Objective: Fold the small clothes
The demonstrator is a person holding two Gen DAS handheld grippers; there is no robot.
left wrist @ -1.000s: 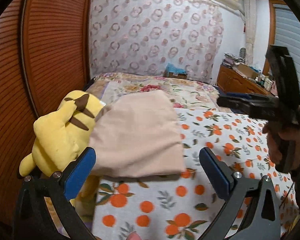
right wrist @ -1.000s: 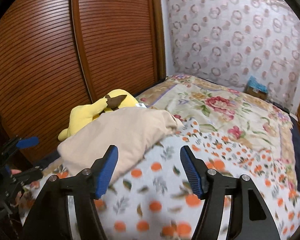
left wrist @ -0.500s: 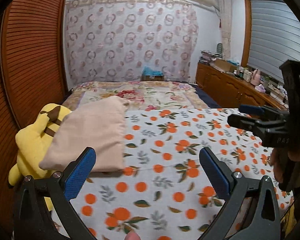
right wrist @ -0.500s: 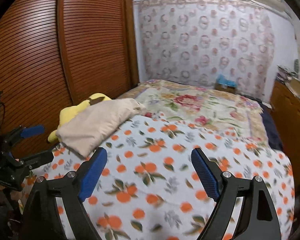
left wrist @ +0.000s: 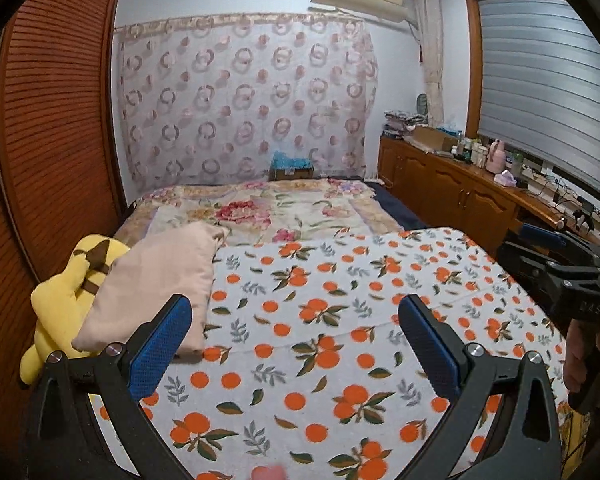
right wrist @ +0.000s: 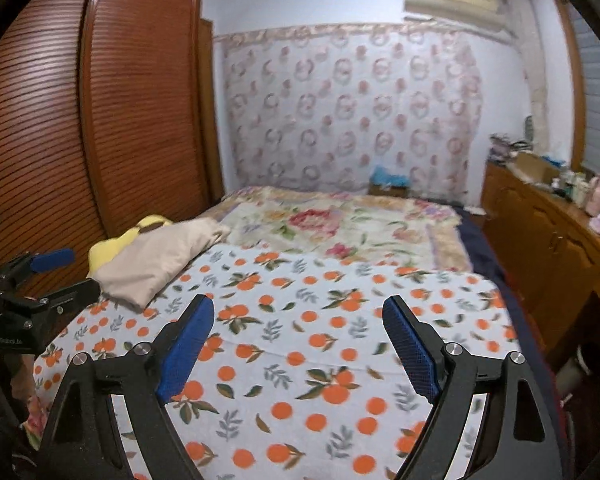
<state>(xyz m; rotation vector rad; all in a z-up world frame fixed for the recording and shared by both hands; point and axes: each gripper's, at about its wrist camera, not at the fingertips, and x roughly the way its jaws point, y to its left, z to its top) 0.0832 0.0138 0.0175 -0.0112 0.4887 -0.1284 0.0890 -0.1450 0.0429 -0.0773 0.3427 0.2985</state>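
A broad stretch of the orange-print sheet (left wrist: 320,320) is left bare in front of both grippers, bounded at the far side by the floral blanket (left wrist: 284,208) and on the right by the drop to a dark strip of floor beside the wooden cabinets (left wrist: 452,188). The left edge of the bed is closed in by the ribbed wooden wardrobe doors (right wrist: 100,120).

The folded beige garment (left wrist: 156,284) is found at the left edge of the sheet, its outer side resting against a yellow plush toy (left wrist: 68,292). It is a soft, matte, flattened oblong with rounded corners. Its long axis is seen to run from the near left edge of the bed toward the floral blanket, the far end touching that blanket.

The left gripper (left wrist: 296,340) is held wide apart above the sheet, nothing lying between its blue ribbed pads (left wrist: 160,344); the garment is just beside its left finger, and contact cannot be judged. The right gripper (right wrist: 298,340) has just been opening and is spread wide over bare sheet, empty, well apart from the garment.
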